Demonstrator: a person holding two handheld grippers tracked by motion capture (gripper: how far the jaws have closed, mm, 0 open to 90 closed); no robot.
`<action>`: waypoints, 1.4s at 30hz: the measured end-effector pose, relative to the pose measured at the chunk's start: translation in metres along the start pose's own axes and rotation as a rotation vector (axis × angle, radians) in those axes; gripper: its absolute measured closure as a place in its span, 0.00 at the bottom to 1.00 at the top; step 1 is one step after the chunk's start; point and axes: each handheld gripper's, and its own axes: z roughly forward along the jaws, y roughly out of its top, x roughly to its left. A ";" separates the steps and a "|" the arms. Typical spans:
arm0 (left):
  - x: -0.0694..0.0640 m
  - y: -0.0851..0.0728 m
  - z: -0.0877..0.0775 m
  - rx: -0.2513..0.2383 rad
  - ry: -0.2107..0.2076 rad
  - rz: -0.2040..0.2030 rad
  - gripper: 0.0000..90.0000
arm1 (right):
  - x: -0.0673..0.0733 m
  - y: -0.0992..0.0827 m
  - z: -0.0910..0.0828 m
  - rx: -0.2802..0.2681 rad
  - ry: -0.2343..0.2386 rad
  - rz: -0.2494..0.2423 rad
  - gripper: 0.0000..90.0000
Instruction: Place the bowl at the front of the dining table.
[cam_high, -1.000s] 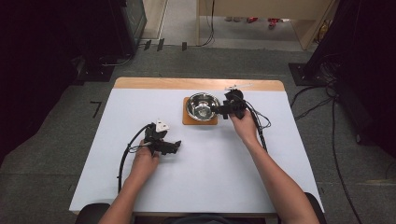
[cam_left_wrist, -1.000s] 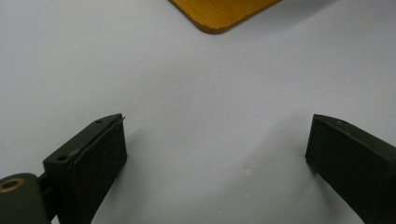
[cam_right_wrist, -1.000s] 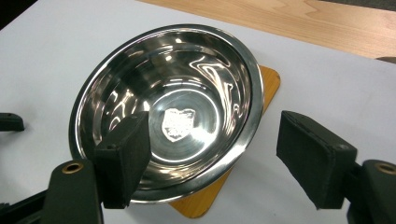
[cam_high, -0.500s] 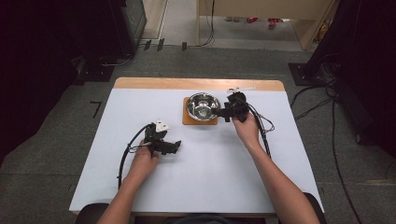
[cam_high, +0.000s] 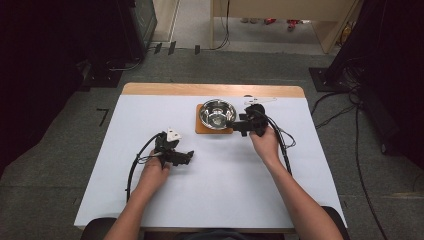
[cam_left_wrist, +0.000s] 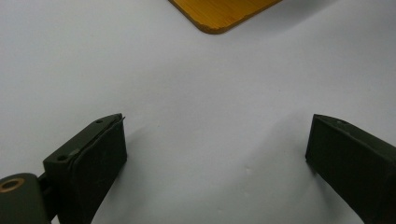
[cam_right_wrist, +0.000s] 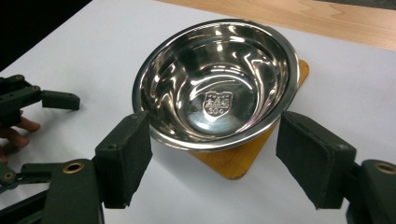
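Sitting on a wooden coaster (cam_high: 202, 128) upper centre of frame, the steel bowl (cam_high: 217, 113) is empty; right gripper (cam_right_wrist: 212, 161) hangs at its rim, jaws spread wide, likely lining up a grab. Left gripper (cam_left_wrist: 215, 154) rests lower left on the white table (cam_high: 225, 195), jaws released, holding nothing.

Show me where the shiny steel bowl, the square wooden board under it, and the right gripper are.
Shiny steel bowl (cam_right_wrist: 217, 102): right gripper view, on the stamped crest at its bottom.
Square wooden board (cam_right_wrist: 233, 163): right gripper view, on its bare near corner.
Right gripper (cam_high: 236, 125): high view, between its open jaw tips.
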 end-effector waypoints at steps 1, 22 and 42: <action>0.000 0.000 0.000 0.000 0.000 0.000 0.06 | 0.001 -0.001 -0.001 -0.001 0.002 -0.005 0.29; 0.000 0.000 0.000 0.000 0.001 0.000 0.06 | 0.012 -0.033 -0.007 0.029 -0.008 -0.042 0.29; 0.000 0.000 0.000 -0.001 0.002 0.002 0.06 | 0.007 -0.057 0.001 0.071 -0.076 -0.089 0.29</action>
